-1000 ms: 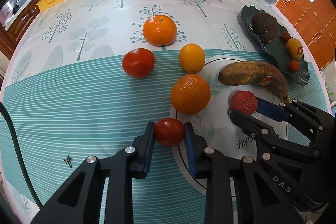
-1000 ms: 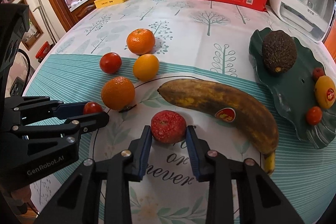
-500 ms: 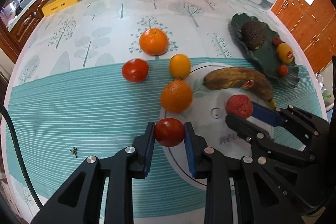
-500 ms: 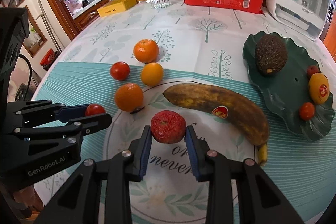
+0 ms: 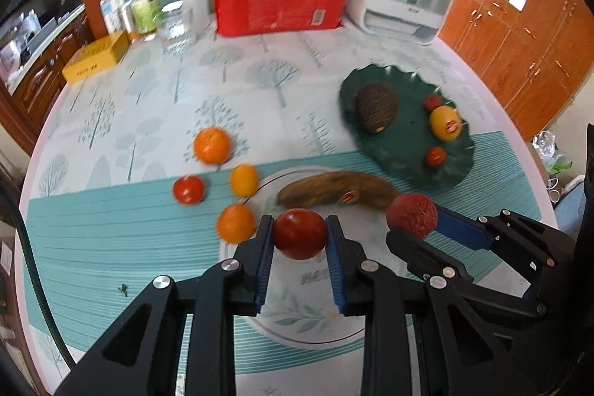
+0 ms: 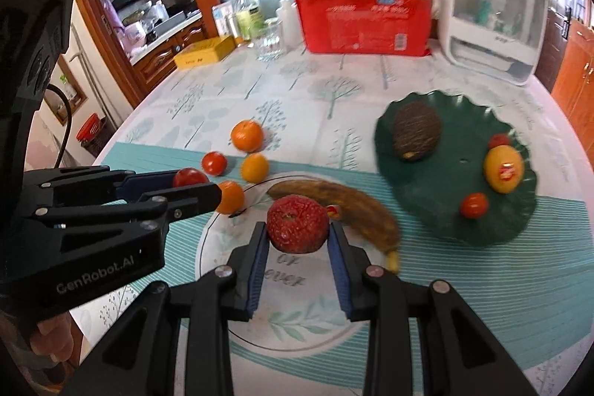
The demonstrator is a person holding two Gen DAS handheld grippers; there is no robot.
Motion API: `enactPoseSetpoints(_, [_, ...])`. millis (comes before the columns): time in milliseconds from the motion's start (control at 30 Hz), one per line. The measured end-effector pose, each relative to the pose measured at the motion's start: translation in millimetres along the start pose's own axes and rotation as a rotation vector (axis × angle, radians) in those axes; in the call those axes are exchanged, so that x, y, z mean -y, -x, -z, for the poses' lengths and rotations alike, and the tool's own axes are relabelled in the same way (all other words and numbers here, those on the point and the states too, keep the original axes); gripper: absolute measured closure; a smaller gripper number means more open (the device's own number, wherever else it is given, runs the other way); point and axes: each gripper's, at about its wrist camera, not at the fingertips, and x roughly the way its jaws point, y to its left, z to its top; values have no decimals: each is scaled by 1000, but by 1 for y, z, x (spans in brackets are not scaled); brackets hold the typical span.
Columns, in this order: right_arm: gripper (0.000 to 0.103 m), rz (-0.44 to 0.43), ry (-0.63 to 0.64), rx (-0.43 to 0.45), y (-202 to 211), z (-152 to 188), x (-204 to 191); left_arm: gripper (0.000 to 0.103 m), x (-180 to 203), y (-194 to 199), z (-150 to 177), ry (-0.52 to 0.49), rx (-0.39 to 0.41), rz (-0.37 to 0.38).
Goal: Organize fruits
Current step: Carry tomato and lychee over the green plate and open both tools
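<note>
My left gripper (image 5: 300,240) is shut on a small red tomato (image 5: 299,233) and holds it above the table. My right gripper (image 6: 299,232) is shut on a wrinkled red fruit (image 6: 298,223), also lifted; it shows in the left wrist view (image 5: 412,215). A dark green leaf-shaped plate (image 6: 456,210) to the right holds an avocado (image 6: 416,130), a yellow fruit (image 6: 503,168) and small red tomatoes (image 6: 473,205). On the cloth lie a brown banana (image 6: 345,201), two oranges (image 5: 211,145) (image 5: 236,222), a yellow citrus (image 5: 243,179) and a tomato (image 5: 188,189).
A red package (image 5: 278,2) of jars, a white appliance (image 5: 404,2), bottles, a glass (image 5: 174,30) and a yellow box (image 5: 94,58) stand at the table's far edge. Wooden cabinets (image 5: 519,36) are on the right.
Both grippers have risen with their fruits and pulled back; the table's fruits look farther away and the view now takes in the far edge. Both grips are unchanged.
</note>
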Motion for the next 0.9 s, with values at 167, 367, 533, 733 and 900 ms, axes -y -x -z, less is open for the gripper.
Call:
enactPoseSetpoints(167, [70, 37, -40, 24, 27, -1, 23, 78, 31, 12, -15, -41, 20, 9])
enactPoseSetpoints(367, [70, 85, -115, 34, 44, -10, 55, 78, 60, 23, -44, -68, 42, 24])
enactPoseSetpoints(533, [70, 122, -145, 62, 56, -24, 78, 77, 77, 29, -73, -79, 63, 33])
enactPoseSetpoints(733, [70, 171, -150, 107, 68, -55, 100, 78, 94, 30, -113, -96, 88, 35])
enactPoseSetpoints(900, [70, 210, -179, 101, 59, -73, 121, 77, 105, 20, -139, -105, 100, 40])
